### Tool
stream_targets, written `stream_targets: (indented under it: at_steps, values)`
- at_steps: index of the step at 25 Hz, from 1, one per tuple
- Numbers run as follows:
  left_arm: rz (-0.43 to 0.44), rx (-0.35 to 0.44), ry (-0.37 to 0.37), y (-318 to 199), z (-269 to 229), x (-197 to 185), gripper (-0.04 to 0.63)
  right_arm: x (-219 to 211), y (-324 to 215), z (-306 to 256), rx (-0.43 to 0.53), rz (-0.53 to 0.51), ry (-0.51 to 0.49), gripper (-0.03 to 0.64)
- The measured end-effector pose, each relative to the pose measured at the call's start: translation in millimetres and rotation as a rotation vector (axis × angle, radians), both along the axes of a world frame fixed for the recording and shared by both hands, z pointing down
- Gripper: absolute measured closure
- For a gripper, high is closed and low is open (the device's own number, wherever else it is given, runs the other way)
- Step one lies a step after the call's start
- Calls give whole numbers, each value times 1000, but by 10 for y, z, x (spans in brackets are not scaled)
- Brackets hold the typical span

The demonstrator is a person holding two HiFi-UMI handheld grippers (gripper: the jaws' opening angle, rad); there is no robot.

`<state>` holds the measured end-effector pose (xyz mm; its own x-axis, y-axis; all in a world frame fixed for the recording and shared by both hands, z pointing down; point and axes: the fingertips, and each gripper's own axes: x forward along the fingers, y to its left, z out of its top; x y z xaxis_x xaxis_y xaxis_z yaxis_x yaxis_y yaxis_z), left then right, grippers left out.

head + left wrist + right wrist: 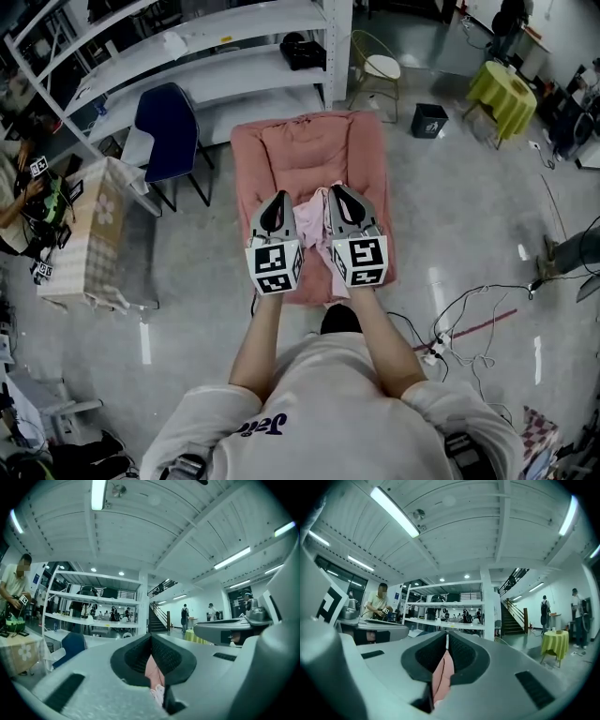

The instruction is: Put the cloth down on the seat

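In the head view a pink padded seat (309, 141) stands on the floor straight ahead of me. A pale pink cloth (311, 223) hangs over its front part, stretched between my two grippers. My left gripper (278, 199) is shut on the cloth's left side, and my right gripper (339, 192) is shut on its right side. The left gripper view shows the cloth (153, 673) pinched between the closed black pads (168, 656). In the right gripper view a fold of the cloth (442, 677) sits in the same way between that gripper's pads (461, 653). Both grippers point up and away from the seat.
A blue chair (167, 122) and white shelving (187, 56) stand left of the seat. A small covered table (89, 234) and a person (17, 202) are at far left. A wire chair (380, 66), a black bin (428, 120) and a yellow-green table (502, 89) stand behind right. Cables (469, 314) cross the floor.
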<state>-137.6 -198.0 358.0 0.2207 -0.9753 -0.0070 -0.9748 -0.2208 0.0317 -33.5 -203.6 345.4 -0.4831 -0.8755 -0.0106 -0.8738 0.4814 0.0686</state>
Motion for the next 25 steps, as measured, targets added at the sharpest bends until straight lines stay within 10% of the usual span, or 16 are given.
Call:
stream_targets:
  at_steps: [25]
  values:
    - [24,0,25,31,13,-133,581,64,89,-106,28,42,25,595]
